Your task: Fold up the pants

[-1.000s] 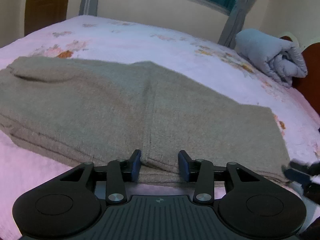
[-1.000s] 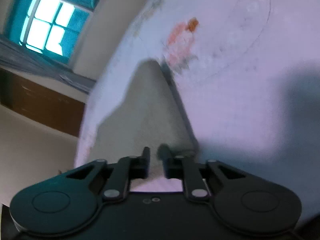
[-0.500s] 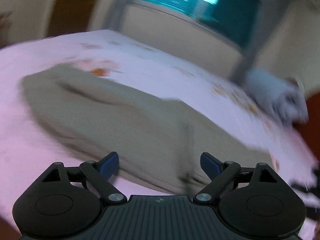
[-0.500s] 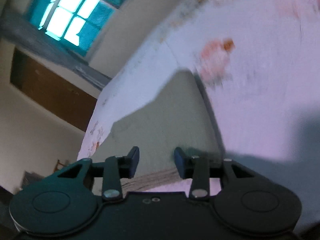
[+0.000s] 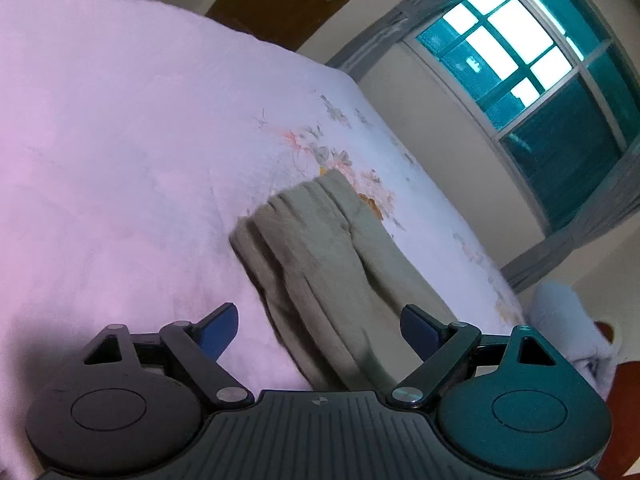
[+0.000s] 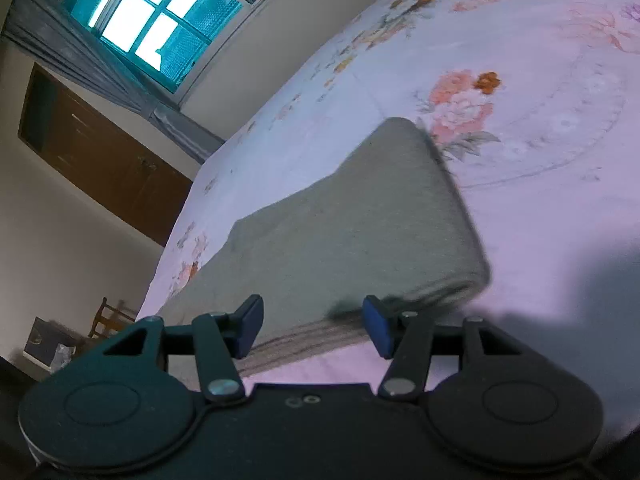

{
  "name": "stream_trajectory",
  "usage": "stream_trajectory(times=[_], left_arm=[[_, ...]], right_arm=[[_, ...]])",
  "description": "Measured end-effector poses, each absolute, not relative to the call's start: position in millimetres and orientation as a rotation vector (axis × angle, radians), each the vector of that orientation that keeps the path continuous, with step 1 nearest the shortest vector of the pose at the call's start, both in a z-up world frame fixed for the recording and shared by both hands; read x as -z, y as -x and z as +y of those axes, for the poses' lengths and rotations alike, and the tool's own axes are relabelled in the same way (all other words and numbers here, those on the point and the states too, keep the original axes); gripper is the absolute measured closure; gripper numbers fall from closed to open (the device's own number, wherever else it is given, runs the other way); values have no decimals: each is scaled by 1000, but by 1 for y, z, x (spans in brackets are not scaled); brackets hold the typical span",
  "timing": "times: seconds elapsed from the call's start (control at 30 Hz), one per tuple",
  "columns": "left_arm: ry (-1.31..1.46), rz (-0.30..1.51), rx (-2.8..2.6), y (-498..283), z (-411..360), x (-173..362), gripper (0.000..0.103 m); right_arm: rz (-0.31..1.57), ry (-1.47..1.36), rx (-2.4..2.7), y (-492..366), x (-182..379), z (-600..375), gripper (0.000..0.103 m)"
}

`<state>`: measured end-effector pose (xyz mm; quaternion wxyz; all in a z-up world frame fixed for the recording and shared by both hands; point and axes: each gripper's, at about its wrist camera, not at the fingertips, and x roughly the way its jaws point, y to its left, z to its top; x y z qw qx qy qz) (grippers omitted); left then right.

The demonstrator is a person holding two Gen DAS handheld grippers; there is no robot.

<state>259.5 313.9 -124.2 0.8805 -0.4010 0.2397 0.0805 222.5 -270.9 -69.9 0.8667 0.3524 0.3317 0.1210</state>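
Pants (image 6: 344, 232), grey-green and knitted-looking, are seen lying folded into a long strip on a pale pink floral bedspread (image 5: 120, 140). From the left wrist view, the left gripper (image 5: 320, 328) is held wide apart and empty, with the pants' gathered end just ahead of it. From the right wrist view, the right gripper (image 6: 312, 326) is opening, its pads clear of the layered near edge that lies between them. A lengthwise fold appears finished and just released. Next, an end of the strip likely needs to be gripped by both tongs and carried over toward the other end.
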Motion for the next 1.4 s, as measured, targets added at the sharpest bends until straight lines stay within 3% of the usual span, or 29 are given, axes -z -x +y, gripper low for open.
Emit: stream_trajectory(times=[0.17, 0.23, 0.33, 0.4, 0.43, 0.47, 0.57, 0.6, 0.63, 0.97, 1.03, 1.1, 1.23, 1.4], left_arm=[[851, 496, -124, -293, 331, 137, 15], [848, 491, -114, -306, 334, 142, 15], [809, 483, -103, -318, 332, 144, 7], [763, 490, -106, -324, 328, 142, 8], [727, 500, -125, -326, 325, 140, 39], [722, 508, -146, -325, 327, 141, 50], [786, 469, -99, -313, 335, 143, 61], [777, 463, -93, -311, 335, 142, 62], [777, 458, -88, -309, 334, 141, 63], [744, 417, -36, -300, 332, 109, 63], [737, 418, -31, -299, 332, 104, 63], [720, 412, -22, -295, 331, 98, 63], [669, 400, -8, -290, 322, 81, 64], [584, 337, 45, -283, 297, 33, 65]], right_arm=[[650, -683, -185, -239, 59, -237, 53], [633, -635, -116, -249, 55, -217, 40], [630, -568, -67, -262, 54, -188, 38], [642, -536, -50, -271, 58, -172, 37], [653, -511, -40, -275, 60, -165, 34], [669, -482, -18, -278, 63, -156, 33], [657, -428, 3, -277, 64, -135, 27], [637, -377, 15, -275, 62, -124, 18], [617, -306, 23, -273, 59, -110, 10], [689, 126, -38, -278, 95, -35, 6], [686, 111, -35, -276, 85, -34, 10], [642, 104, -48, -268, 80, -34, 6], [732, 132, -54, -278, 93, -30, 8], [569, -126, -72, -251, 53, -78, 8]])
